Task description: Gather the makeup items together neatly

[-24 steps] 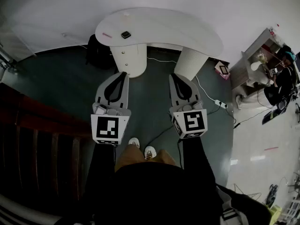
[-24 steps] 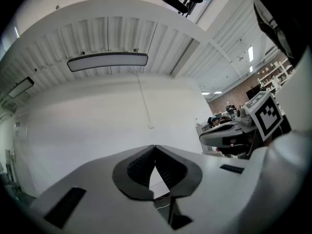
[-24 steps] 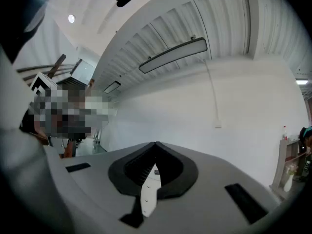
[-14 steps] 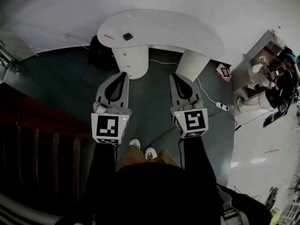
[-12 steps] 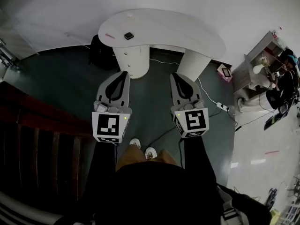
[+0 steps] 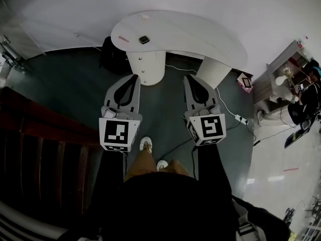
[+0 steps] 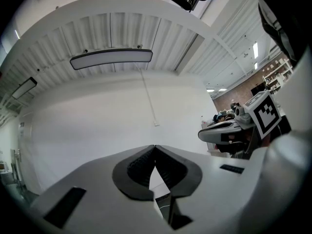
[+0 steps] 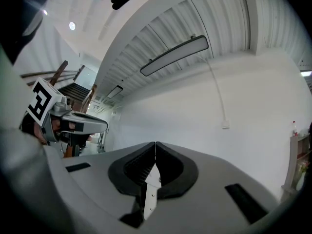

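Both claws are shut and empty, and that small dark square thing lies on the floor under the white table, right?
No: the small dark square thing lies on top of the white table, near its left end, as the head view shows. The left gripper and right gripper are shut and empty.

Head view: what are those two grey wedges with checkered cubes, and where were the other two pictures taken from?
There is no robot here. A person holds two hand tools, a left gripper and a right gripper, each with two jaws. The cubes are part of the grippers. The head view comes from a camera on the person's head, looking down past their shoes. The other two pictures come from cameras riding on each gripper, looking along its jaws toward a white wall. Both pairs of jaws are closed and hold nothing. Ahead stands a white table. On it lie a small dark square item and a pink item, both too small to identify.
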`<state>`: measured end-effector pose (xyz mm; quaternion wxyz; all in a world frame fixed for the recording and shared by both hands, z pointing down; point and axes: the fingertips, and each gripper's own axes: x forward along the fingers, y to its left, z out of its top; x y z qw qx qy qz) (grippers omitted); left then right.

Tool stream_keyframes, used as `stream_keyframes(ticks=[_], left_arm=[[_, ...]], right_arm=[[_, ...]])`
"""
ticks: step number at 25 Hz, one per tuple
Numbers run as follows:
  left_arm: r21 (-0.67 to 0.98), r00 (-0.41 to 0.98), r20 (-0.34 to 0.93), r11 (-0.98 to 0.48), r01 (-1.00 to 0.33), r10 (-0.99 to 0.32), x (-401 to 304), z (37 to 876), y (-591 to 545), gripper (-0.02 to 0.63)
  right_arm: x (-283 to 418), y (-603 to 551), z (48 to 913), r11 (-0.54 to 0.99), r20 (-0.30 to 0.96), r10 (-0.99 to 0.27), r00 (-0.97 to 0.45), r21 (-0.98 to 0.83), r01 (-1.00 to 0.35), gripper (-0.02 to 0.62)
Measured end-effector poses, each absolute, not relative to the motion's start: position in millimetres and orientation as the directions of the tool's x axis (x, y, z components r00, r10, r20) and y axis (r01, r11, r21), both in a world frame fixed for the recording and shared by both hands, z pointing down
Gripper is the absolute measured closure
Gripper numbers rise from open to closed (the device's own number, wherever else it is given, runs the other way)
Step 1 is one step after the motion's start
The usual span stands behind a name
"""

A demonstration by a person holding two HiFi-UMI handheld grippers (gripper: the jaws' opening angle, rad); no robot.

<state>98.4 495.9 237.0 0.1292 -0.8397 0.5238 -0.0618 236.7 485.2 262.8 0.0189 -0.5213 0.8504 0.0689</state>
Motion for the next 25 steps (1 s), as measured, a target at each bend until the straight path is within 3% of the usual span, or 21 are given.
stream_keyframes(ticks=[8,25], left_arm=[[-0.269,0.435,-0.038,-0.410,-0.872,-0.900,67,240,438,0.591],[-0.281,0.483,-0.046,-0.452,-0.846,-0.875,-15,220,265,0.591]], right_arm=[[195,436,264,0.491,-0.104,-0.857,-0.505,0.132,-0.861,0.569],[105,266,245,0.454,-0.092,-0.877,-0.471,0.162,-0.876,0.569]])
